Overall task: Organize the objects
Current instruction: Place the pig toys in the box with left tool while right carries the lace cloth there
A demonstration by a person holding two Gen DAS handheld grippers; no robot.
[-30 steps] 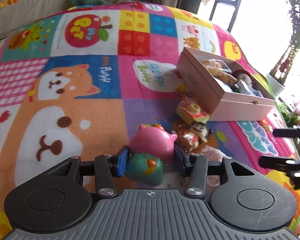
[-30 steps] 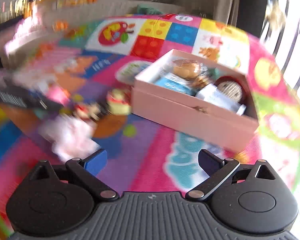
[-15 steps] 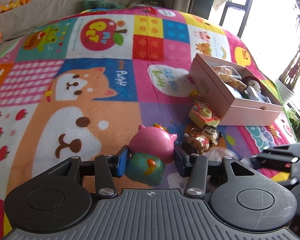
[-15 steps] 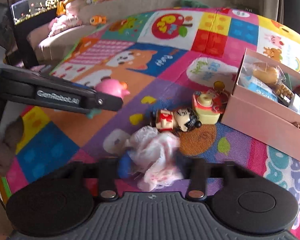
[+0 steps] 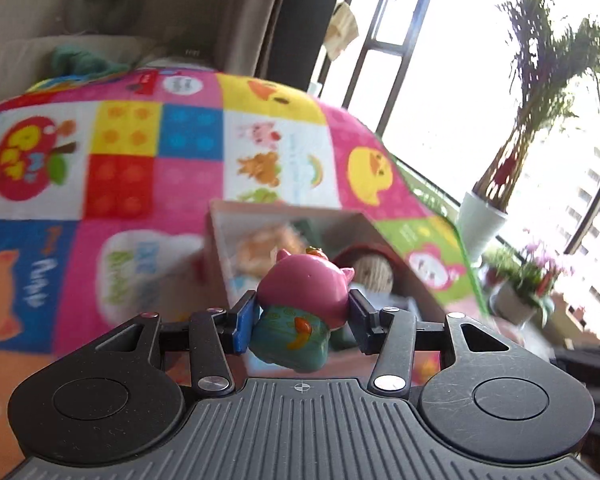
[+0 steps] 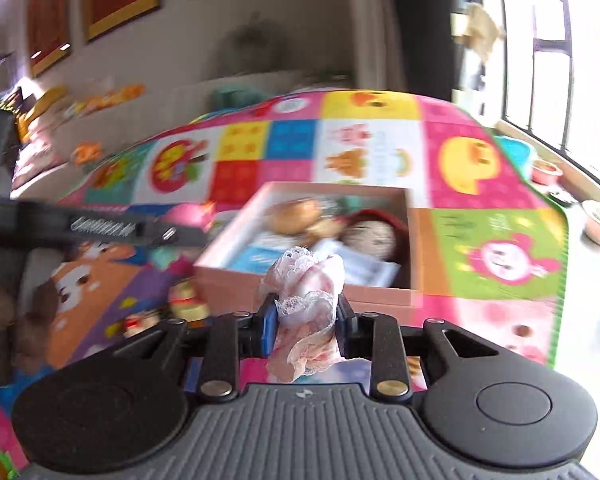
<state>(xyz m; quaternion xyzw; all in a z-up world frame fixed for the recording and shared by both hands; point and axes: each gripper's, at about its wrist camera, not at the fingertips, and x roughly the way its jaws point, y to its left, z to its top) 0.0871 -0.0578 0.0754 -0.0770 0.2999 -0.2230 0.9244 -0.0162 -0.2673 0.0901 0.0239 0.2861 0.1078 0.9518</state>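
My left gripper (image 5: 302,322) is shut on a pink pig toy with a teal body (image 5: 300,308) and holds it up in front of the open pink box (image 5: 216,240). My right gripper (image 6: 305,320) is shut on a bunched white and pink lace cloth (image 6: 306,300), lifted just short of the near wall of the same pink box (image 6: 236,276). The box holds a doll head, bread-like toys and blue packets. The left gripper's arm (image 6: 100,226) shows at the left of the right wrist view.
A colourful play mat (image 5: 140,160) covers the floor. A yellow camera toy (image 6: 186,300) and a small figure (image 6: 136,326) lie on the mat left of the box. Potted plants (image 5: 480,220) stand by the window on the right. A sofa is behind.
Both grippers have lifted off the mat and swung toward the pink box. The right gripper closed on the lace cloth and raised it. The left still holds the pig toy.
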